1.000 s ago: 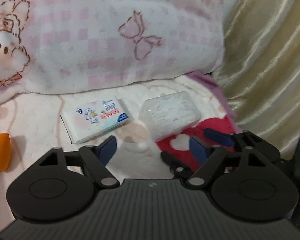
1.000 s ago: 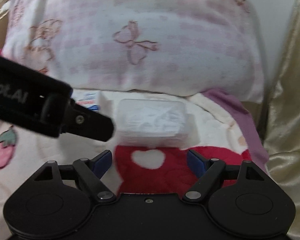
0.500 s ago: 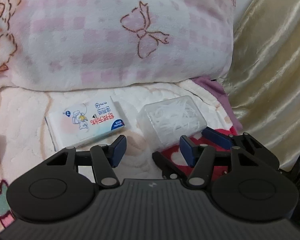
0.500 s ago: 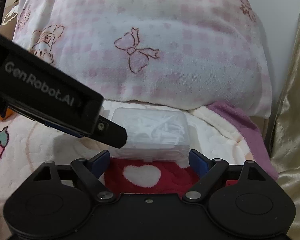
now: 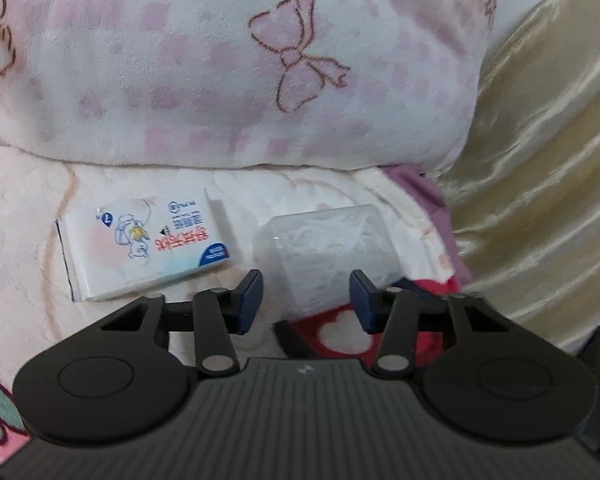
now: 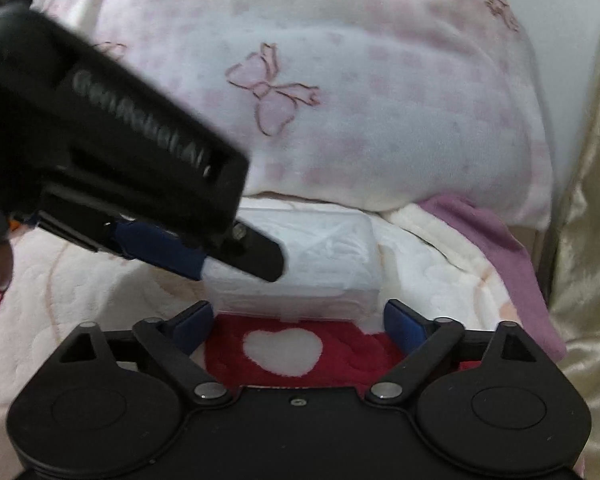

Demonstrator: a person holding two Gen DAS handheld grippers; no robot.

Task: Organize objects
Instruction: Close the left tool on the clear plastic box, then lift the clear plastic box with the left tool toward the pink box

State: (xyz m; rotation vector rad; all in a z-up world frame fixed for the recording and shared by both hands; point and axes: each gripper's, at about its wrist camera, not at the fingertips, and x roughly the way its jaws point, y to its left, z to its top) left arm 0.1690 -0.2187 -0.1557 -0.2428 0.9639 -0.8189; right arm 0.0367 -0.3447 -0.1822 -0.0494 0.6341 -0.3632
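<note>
A clear, rounded plastic box (image 5: 332, 250) packed with white picks lies on a cream fleece bed blanket (image 5: 16, 216) just in front of a pink checked pillow (image 5: 220, 64), beside a flat white tissue packet (image 5: 148, 242). The left claw (image 5: 306, 298), its jaws just narrowing, stands open around the box's near end, not clearly pressing it. The right claw (image 6: 298, 322) has just spread wide open before the box, whose left part is hidden by the other tool.

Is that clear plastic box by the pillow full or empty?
Full, or nearly: the clear plastic box shows a dense white tangle of small pieces through its walls. Exactly what they are, cannot tell.
</note>
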